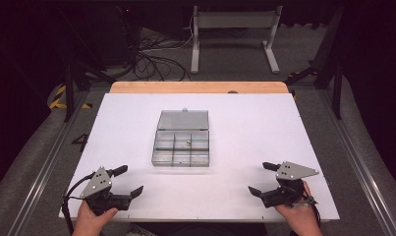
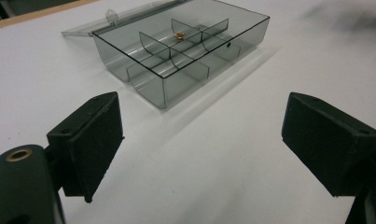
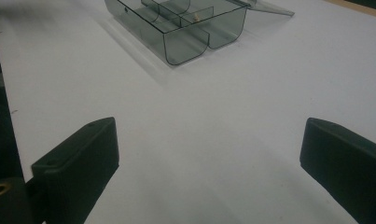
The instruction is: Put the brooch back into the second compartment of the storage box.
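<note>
Left gripper (image 1: 128,181): held by the person's left hand (image 1: 90,219) near the front left corner of the white table (image 1: 249,118). Its jaws stand wide apart with nothing between them; the left gripper view shows bare table surface between the two black pads (image 2: 90,140). The gripper points toward the table centre.

Compartment box (image 1: 181,146): a clear, smoke-tinted plastic box that rests on the table at about the middle, well apart from both grippers. Its lid (image 1: 183,119) is open and lies flat on the table behind the box, toward the far edge. Internal dividers split the box into several compartments. A small brass-coloured part (image 1: 188,142) lies in one compartment near the middle of the box, seen also in the left gripper view (image 2: 179,35) and the right gripper view (image 3: 195,17); it is too small to identify, possibly a nut or similar fitting.

Right gripper (image 1: 264,178): held by the person's right hand (image 1: 298,216) near the front right corner of the table. Its jaws are likewise spread wide and hold nothing; the right gripper view shows bare table between them, with the box (image 3: 176,28) farther off.

A strip of wooden board (image 1: 200,87) shows along the far edge of the table.
</note>
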Motion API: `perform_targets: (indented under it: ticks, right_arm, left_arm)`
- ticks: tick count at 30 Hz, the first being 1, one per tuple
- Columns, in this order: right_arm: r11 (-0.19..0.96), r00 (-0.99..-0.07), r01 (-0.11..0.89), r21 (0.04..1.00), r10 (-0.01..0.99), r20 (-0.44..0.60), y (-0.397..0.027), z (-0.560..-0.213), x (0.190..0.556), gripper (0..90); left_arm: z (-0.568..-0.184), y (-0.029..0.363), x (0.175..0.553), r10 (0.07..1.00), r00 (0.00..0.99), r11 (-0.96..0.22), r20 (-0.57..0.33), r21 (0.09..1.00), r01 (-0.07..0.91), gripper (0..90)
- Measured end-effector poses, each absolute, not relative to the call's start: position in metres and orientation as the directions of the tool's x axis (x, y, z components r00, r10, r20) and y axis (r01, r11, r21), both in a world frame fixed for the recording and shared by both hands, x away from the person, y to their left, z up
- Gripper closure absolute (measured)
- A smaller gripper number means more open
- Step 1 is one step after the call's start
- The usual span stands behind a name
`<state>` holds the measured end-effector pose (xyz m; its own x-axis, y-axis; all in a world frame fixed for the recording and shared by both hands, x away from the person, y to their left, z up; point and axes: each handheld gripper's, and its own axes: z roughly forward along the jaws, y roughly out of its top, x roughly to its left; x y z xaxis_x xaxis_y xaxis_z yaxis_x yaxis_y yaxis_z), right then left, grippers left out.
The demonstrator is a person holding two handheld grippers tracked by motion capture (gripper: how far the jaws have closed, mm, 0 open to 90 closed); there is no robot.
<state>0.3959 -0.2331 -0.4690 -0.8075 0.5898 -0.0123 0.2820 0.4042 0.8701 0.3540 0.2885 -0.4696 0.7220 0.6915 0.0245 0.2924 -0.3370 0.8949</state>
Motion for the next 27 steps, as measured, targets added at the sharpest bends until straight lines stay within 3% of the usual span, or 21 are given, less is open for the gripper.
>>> perform_targets:
  ticks: [27]
  right_arm:
    - [0.404,-0.806,0.280,0.871,0.591,-0.015,-0.2339,-0.4684,0.3945,5.0]
  left_arm:
    - [-0.4671,0.2899,0.3520,0.696,0.718,-0.321,0.017,0.902,0.290,13.4]
